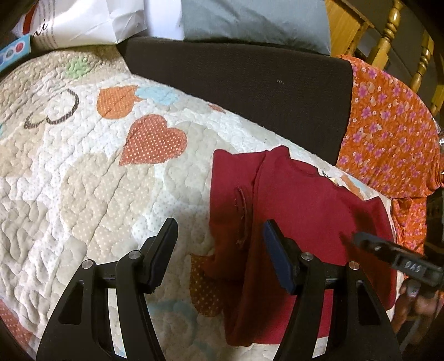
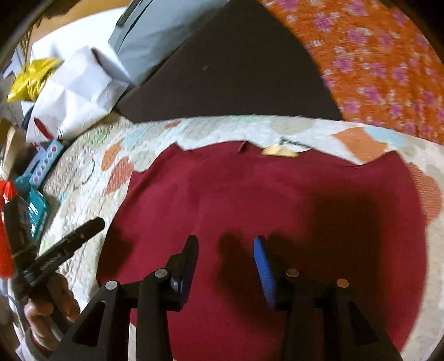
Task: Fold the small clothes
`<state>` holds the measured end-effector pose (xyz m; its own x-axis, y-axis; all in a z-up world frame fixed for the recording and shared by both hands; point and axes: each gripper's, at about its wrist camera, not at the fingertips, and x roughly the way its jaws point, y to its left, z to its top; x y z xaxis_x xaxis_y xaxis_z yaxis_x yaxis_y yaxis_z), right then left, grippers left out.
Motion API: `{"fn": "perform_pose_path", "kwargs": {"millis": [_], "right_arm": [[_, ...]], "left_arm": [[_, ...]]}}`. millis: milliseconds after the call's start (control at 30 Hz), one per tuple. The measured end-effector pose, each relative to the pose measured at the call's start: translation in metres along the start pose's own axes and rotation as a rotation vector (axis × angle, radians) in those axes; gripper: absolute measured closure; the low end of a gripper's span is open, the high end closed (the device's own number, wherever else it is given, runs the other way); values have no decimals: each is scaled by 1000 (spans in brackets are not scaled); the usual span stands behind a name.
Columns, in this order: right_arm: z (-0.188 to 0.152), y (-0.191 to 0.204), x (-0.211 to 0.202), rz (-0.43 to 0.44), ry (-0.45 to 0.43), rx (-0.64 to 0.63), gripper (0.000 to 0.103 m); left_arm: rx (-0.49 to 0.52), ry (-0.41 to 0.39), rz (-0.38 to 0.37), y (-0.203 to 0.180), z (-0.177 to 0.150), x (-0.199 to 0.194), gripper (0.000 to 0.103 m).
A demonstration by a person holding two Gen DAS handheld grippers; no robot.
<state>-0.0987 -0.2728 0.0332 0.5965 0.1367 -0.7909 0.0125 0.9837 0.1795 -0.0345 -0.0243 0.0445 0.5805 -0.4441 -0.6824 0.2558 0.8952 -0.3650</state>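
Observation:
A small dark red shirt [image 1: 305, 205] lies flat on a quilted cover with heart patches [image 1: 83, 172]; its left side is folded in over the body. My left gripper [image 1: 220, 232] is open and empty, just above the shirt's left edge. My right gripper [image 2: 226, 244] is open and empty, hovering over the middle of the shirt [image 2: 249, 194]. The shirt's neck label [image 2: 277, 150] shows at its far edge. The right gripper also shows at the right of the left wrist view [image 1: 388, 255], and the left gripper at the left of the right wrist view [image 2: 66, 244].
An orange flowered garment [image 1: 388, 125] lies to the right, beyond the shirt. A dark brown cushion [image 1: 236, 83] sits behind the quilt. White paper bags [image 2: 75, 91], a grey pillow [image 1: 255, 22] and small blue boxes [image 2: 41, 169] lie at the back left. A wooden rail [image 1: 388, 33] stands far right.

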Motion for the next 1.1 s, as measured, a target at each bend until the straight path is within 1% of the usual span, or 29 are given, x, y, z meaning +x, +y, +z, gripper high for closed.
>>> {"fn": "perform_pose_path", "kwargs": {"millis": [167,233,300,367,433,533,600,667,733,867,1000,1067,1100], "right_arm": [[-1,5,16,-22,3,5,63],[-1,2,22,-48,4,2,63],[-1,-1,29,-51,19,-1,62],[1,-1,25,-49,19,-3,62],[6,1,22,-19,18,15,62],[17,10,19,61,7,35,59],[27,18,23,114,10,56,57],[36,26,28,154,22,76,56],[46,40,37,180,41,67,54],[65,74,64,175,108,-5,51],[80,104,98,141,180,-60,48],[84,118,115,114,232,-101,44],[85,126,124,89,266,-137,41]], "left_arm": [[-23,29,-16,1,0,8,39],[-17,35,-25,0,-1,11,39],[-5,52,-27,-4,-2,15,39],[7,74,-24,-7,-5,21,39],[7,89,-36,-9,-6,25,39],[-19,122,-70,-9,-8,33,39],[-50,140,-85,-5,-9,37,35],[-90,130,-106,-2,-10,38,33],[-93,130,-108,-2,-9,37,33],[-101,131,-109,-1,-11,35,33],[-121,128,-116,2,-11,34,33],[-127,125,-114,7,-15,31,33],[-139,122,-112,9,-16,31,33]]}}
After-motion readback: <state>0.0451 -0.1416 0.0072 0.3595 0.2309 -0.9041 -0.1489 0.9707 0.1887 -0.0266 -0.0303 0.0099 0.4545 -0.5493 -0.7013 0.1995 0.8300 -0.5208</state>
